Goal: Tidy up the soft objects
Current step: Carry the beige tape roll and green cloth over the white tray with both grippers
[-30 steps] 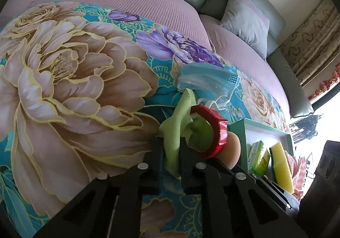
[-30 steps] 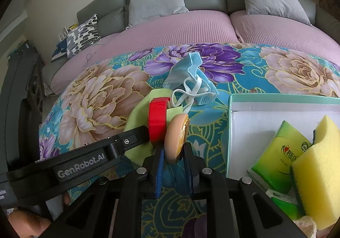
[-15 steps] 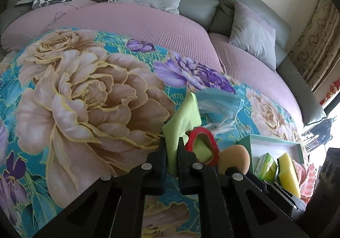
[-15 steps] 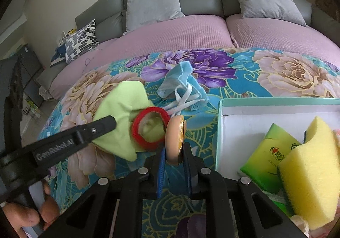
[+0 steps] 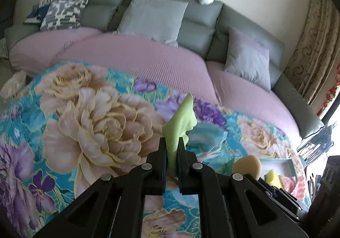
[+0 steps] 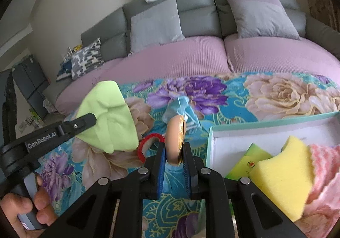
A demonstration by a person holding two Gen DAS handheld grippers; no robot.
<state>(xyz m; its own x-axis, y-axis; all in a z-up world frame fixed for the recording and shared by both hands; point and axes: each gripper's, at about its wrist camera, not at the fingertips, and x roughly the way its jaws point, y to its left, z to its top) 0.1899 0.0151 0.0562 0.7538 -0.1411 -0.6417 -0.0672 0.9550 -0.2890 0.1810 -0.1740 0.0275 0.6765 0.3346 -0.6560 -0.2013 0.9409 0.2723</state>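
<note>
left gripper (image 5: 171,148) pinching green cloth (image 6: 107,116), right gripper (image 6: 173,153) gripping tan puff (image 6: 175,138)

The box (image 6: 209,142) sits right of the ring (image 6: 148,144) on the blanket (image 6: 276,97). The sponge (image 6: 282,176) lies in the box. The mask (image 6: 180,108) lies behind the ring, before the sofa (image 6: 191,16).

Floral blanket (image 6: 276,93) (over a pink sofa) bears red ring (image 6: 148,142), blue mask (image 6: 180,108), box (image 6: 265,124).

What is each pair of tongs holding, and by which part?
The left tongs pinch the green cloth at a bunched fold, the rest hanging free. The right tongs clamp the tan round puff by its lower flat faces.
</note>
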